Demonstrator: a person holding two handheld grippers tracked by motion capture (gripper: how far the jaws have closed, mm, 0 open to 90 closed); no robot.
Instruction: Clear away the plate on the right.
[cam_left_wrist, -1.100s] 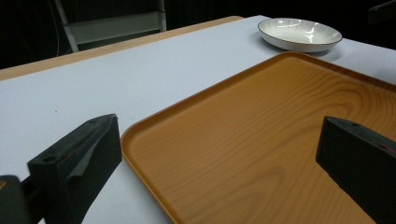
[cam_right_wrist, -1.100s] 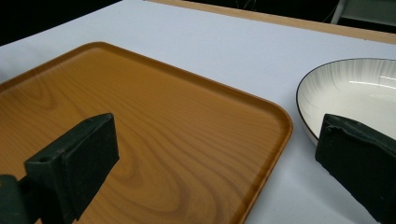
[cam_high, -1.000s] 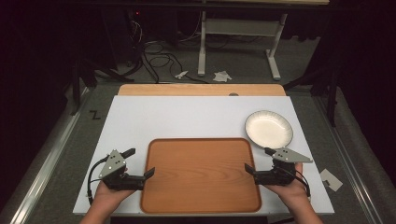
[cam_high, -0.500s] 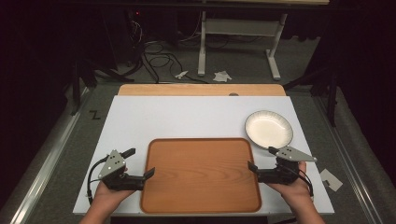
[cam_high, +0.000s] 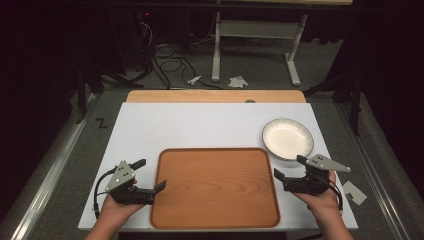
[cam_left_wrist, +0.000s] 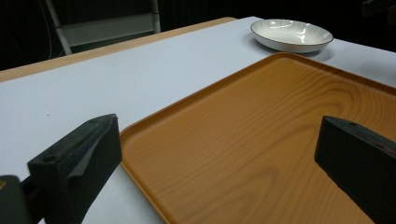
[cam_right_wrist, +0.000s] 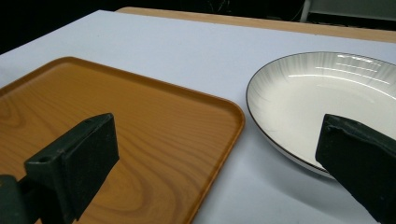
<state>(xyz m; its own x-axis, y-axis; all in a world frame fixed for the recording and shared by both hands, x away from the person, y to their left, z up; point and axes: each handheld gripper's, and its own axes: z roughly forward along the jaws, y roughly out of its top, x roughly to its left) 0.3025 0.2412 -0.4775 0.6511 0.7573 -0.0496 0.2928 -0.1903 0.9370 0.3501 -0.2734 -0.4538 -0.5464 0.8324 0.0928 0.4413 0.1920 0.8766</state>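
So nearest the person, both grippers sit low at the near end of the desk (cam_high: 150, 125), one on each side of the wooden tray (cam_high: 215, 187). The left gripper (cam_high: 148, 176) has its jaws wide apart, pointing in at the tray's left rim, one jaw just over the edge, nothing between them. The right gripper (cam_high: 289, 171) is the same deal: jaws spread open, empty, aimed between the tray's right edge and the plate (cam_high: 288, 138). My guess is the plate is what's being lined up, since the right gripper view has one jaw sitting right in front of its near rim while the left just hangs by the tray.

The tray lies flat and bare in the middle of the near half, orange-brown wood grain with a raised rounded lip.

Further back, the plate rests on the desk just beside the tray's far right corner, not touching it. It's shallow, glossy white, faint grey streaks around the well, thin dark rim, and empty.
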